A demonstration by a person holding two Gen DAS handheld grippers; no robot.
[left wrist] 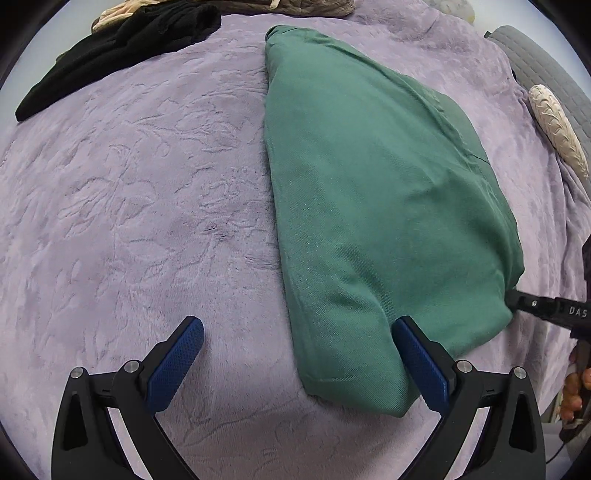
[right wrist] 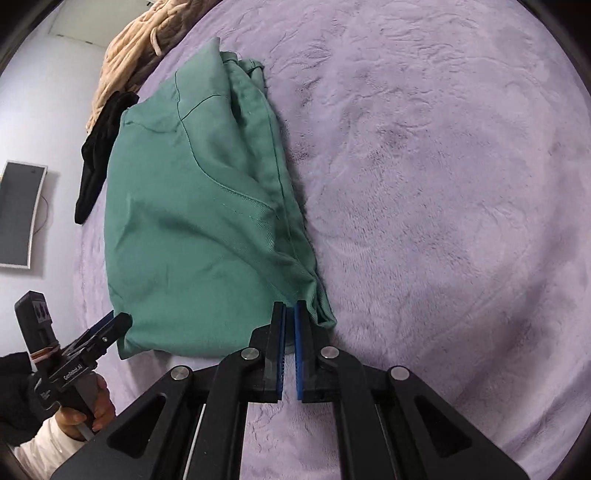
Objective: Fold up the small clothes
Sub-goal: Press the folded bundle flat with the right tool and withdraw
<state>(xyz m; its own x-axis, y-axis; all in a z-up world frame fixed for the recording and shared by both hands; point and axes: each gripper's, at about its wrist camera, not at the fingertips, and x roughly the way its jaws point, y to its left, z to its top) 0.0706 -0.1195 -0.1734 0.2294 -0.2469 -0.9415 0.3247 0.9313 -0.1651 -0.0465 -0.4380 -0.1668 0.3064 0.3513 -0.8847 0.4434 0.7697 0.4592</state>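
Observation:
A folded green garment (left wrist: 373, 206) lies on a lilac plush blanket (left wrist: 147, 206). My left gripper (left wrist: 295, 332) is open, its jaws wide apart; the garment's near corner lies between them, against the right finger. In the right wrist view the same green garment (right wrist: 199, 221) lies left of centre. My right gripper (right wrist: 290, 314) is shut on the garment's near right corner. The left gripper (right wrist: 114, 325) shows at that view's lower left by the garment's other near corner. The right gripper (left wrist: 517, 300) shows in the left wrist view at the garment's right edge.
A black garment (left wrist: 122, 48) lies at the far left of the blanket, with beige cloth (left wrist: 122, 11) behind it. A cream patterned item (left wrist: 557, 129) and a grey quilted edge (left wrist: 543, 70) are at the right. A framed panel (right wrist: 18, 214) hangs on the wall.

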